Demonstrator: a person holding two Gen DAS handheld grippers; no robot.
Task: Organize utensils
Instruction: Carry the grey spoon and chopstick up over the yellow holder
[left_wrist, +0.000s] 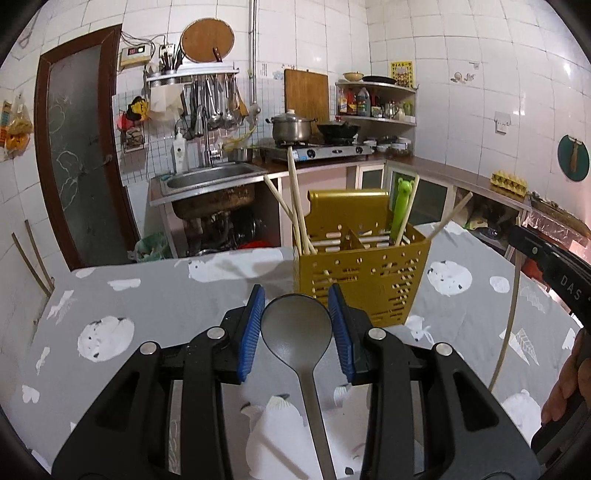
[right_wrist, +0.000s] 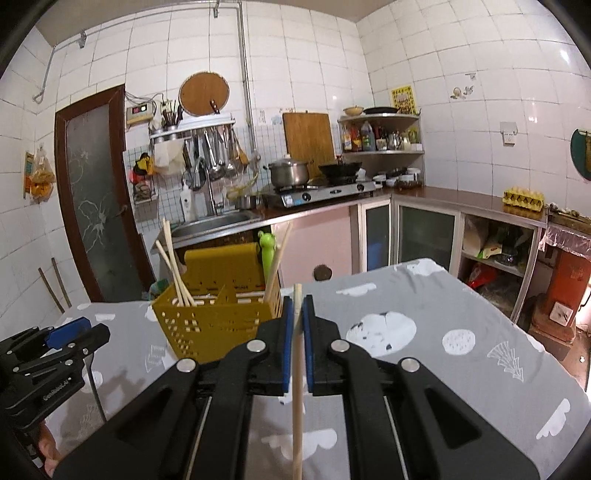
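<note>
Utensils under inspection: on the left, a dark spoon (left_wrist: 296, 328) lies between the fingers of the left gripper (left_wrist: 296, 325), bowl forward; whether the pads bear on it cannot be told. At centre the yellow perforated caddy (left_wrist: 360, 275) stands upright on the grey tablecloth (left_wrist: 155, 295), already holding chopsticks. On the right, the right gripper (right_wrist: 297, 332) is clamped on a single chopstick (right_wrist: 297, 387). Judgement: both items light and rigid; the chopstick is smooth and liable to pivot, so grasp mid-shaft.
</note>
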